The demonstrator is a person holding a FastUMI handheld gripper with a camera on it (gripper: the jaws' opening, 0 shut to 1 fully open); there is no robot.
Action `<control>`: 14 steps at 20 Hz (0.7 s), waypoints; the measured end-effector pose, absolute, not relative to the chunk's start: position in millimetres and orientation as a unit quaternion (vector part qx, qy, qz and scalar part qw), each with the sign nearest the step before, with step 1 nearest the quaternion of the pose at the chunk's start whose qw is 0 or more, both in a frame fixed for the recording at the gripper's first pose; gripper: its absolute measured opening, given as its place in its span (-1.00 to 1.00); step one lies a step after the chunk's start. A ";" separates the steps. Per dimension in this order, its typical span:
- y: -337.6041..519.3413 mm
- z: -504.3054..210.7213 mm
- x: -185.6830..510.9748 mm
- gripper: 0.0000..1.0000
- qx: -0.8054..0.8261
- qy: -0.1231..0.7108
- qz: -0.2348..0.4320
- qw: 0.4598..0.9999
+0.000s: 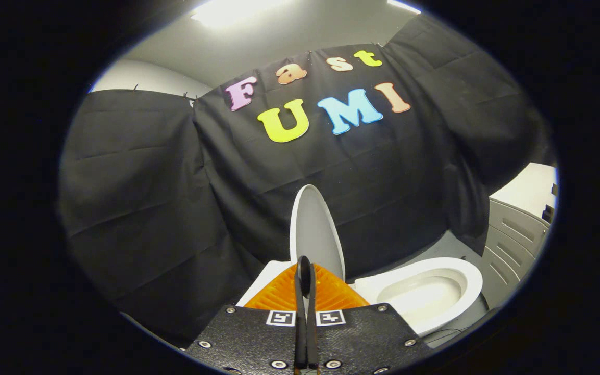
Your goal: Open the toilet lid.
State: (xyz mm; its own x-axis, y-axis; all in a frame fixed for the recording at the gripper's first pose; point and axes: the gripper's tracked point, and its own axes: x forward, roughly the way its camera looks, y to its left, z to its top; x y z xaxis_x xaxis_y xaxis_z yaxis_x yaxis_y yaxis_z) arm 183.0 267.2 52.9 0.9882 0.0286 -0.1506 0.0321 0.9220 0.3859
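Claw (305, 265) closed beside raised lid (314, 229)

Glossy white lid (314, 229), matt black cloth wall (175, 198), ribbed orange fingers (279, 294)

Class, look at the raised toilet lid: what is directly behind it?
Behind the upright lid hangs the black cloth wall. Whatever the lid covers, such as a tank, is hidden. The tool, fingers closed together on nothing, sits just in front of the lid.

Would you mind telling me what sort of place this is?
Likely a mock bathroom inside a booth: a white toilet with its lid raised upright, black cloth walls, and a grey cabinet beside it. The gripper is shut.
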 end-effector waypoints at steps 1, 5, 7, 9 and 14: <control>276.0 53.4 182.6 -1.00 0.194 0.077 0.004 0.978; 304.2 56.6 190.2 -1.00 0.163 0.079 0.021 0.983; 316.5 55.9 192.8 -1.00 0.140 0.078 0.029 0.987; 330.8 53.8 194.2 -1.00 0.118 0.077 0.040 0.989; 358.4 48.4 197.7 -1.00 0.099 0.079 0.056 0.990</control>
State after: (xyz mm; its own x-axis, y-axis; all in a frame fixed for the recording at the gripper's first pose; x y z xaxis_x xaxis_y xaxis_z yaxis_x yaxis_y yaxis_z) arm 197.7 358.4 48.4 0.9812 0.1267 -0.1459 -0.0952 0.9740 0.2054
